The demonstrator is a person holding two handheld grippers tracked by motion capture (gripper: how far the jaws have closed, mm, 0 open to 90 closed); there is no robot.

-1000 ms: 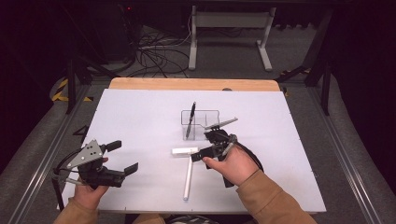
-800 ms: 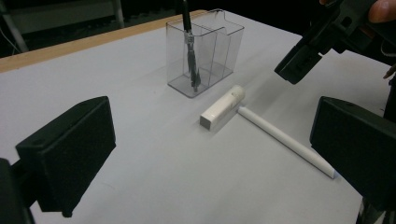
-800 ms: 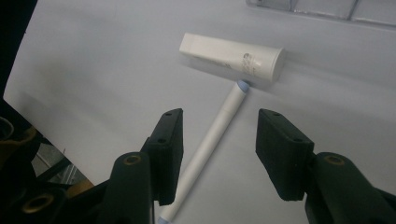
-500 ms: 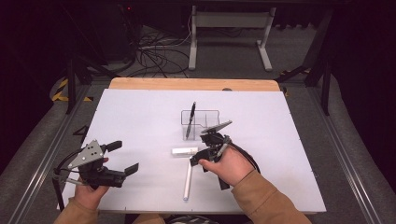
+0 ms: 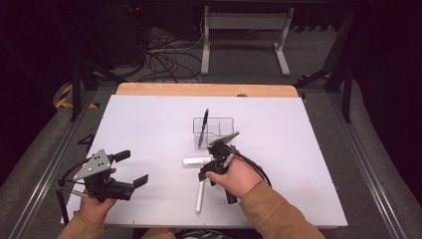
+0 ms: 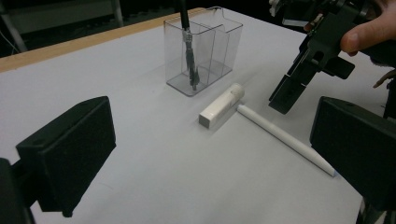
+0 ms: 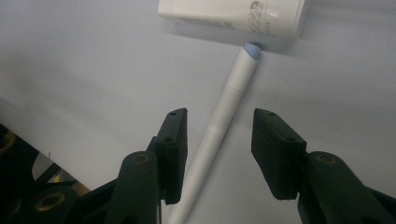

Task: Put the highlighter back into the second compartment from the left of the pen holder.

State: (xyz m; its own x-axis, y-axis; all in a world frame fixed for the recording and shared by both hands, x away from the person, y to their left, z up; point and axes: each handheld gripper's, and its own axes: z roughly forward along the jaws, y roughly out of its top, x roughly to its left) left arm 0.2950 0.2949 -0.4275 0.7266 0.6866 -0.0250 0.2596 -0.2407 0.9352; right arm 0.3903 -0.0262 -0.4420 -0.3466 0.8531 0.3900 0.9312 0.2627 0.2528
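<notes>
A white pen lies on the white table, its blue-tipped end near a short white tube. Behind them stands a clear holder with a black pen upright in it. My right gripper points down over the white pen. Its jaws have just been closing and straddle the pen with a gap on each side, so it is open. My left gripper rests open at the near left with nothing between its jaws; its view shows the tube, the pen and the right gripper.
A wooden strip borders the table's far edge. Beyond it are cables and a metal stand on the dark floor. Metal rails run along both sides of the table.
My right gripper has sunk toward the white pen and its jaws have narrowed around it. The left gripper, the tube and the holder have stayed put.
</notes>
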